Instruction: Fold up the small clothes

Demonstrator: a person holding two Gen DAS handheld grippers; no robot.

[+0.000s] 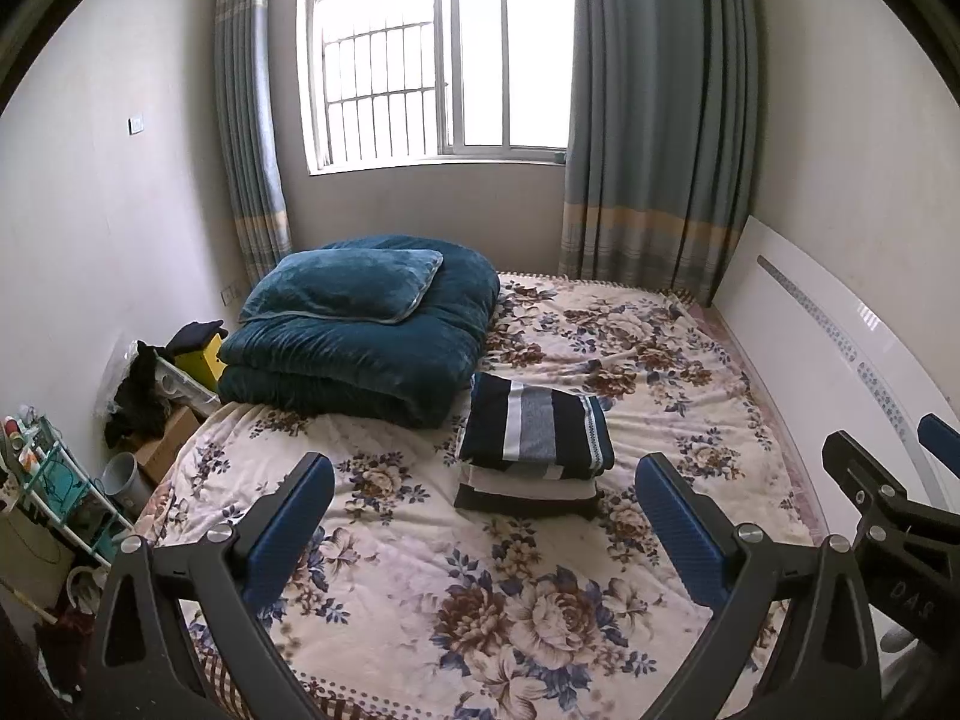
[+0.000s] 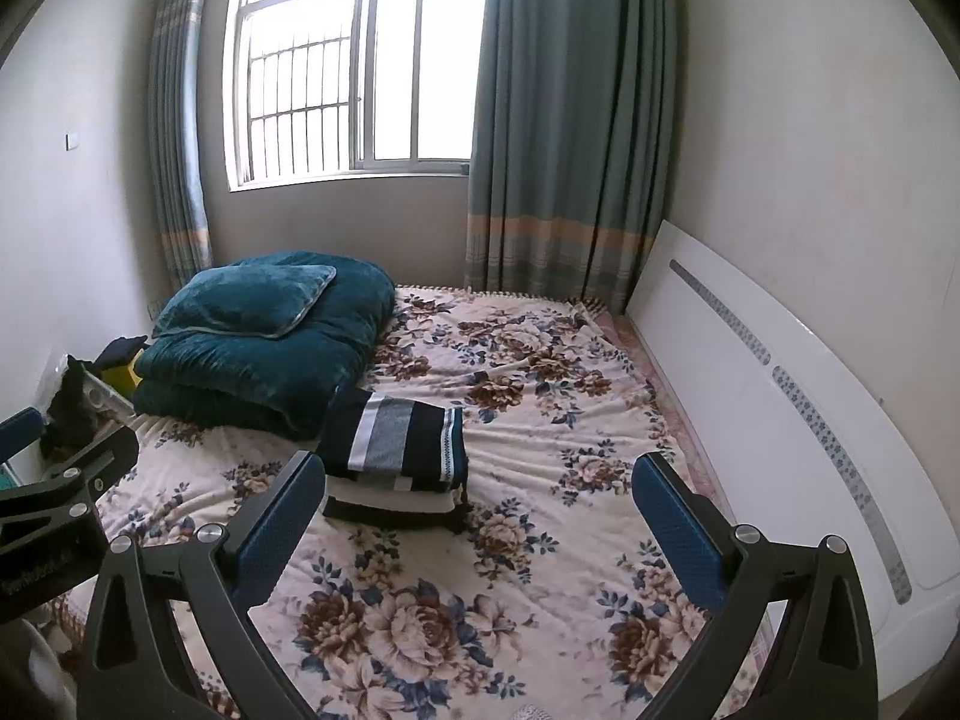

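A stack of folded clothes point(image 1: 534, 450) lies on the floral bedspread point(image 1: 480, 588), topped by a navy garment with white and grey stripes; it also shows in the right wrist view point(image 2: 399, 456). My left gripper point(image 1: 489, 516) is open and empty, held above the near part of the bed, short of the stack. My right gripper point(image 2: 480, 516) is open and empty, to the right of the left one, with the stack ahead and to its left. Each gripper shows at the edge of the other's view.
A folded teal quilt with a pillow point(image 1: 360, 324) sits at the bed's far left. A white headboard point(image 1: 840, 360) runs along the right side. Boxes, a bucket and a small shelf point(image 1: 54, 480) stand on the floor at the left. Window and curtains are behind.
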